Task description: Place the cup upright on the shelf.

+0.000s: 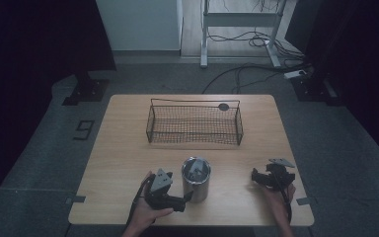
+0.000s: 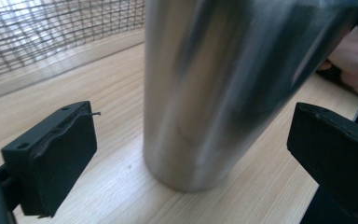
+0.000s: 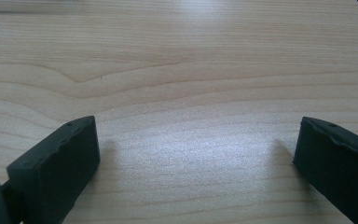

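Observation:
A tall steel tumbler [image 1: 196, 178] stands upright on the wooden table [image 1: 123, 153] near its front edge. My left gripper [image 1: 183, 199] lies just left of the tumbler at its base, pointing right. In the left gripper view the steel tumbler [image 2: 223, 88] rises between the two black pads [image 2: 56, 154], which stand wide apart and do not touch it; the left gripper [image 2: 191, 158] is open. My right gripper [image 1: 256, 176] rests on the table at the right, open, its pads [image 3: 58, 165] spread over bare wood.
A black wire mesh basket [image 1: 194, 123] stands across the middle of the table behind the tumbler; the basket mesh [image 2: 51, 32] shows at the upper left of the left gripper view. A person's hand [image 2: 354, 60] shows beyond the tumbler. Cables and a desk frame lie on the floor behind.

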A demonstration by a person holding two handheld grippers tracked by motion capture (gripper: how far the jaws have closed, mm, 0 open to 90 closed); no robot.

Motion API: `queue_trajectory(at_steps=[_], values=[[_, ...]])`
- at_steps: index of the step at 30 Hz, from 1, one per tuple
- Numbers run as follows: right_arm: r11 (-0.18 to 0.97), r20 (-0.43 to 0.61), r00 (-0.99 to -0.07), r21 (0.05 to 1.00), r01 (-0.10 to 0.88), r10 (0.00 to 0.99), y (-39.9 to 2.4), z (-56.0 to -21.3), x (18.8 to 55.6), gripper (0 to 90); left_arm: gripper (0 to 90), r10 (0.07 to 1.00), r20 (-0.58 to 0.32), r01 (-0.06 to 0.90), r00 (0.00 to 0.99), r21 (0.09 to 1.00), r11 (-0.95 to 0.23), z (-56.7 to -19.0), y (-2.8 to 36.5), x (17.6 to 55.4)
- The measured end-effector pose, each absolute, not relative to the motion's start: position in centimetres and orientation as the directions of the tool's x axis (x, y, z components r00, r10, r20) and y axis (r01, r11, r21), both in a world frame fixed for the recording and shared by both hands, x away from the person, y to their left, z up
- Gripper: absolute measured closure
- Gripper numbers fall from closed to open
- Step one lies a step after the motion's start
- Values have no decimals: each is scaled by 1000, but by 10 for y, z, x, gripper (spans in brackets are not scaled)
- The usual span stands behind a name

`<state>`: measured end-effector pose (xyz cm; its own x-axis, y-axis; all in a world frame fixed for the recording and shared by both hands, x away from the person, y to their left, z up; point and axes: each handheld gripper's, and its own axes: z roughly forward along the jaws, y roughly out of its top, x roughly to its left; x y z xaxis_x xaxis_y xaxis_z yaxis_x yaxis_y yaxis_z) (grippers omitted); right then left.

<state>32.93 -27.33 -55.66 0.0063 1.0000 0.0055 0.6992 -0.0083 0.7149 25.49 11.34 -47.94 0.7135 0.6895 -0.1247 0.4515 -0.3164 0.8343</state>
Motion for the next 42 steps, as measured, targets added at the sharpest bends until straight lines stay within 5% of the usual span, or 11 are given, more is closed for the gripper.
queue_trajectory(at_steps=[42], values=[[-11, 7, 9, 715, 699, 1000, -273, -556, 329, 4, 28, 669, -48, 412, 742, 820, -397, -485, 62, 282]])
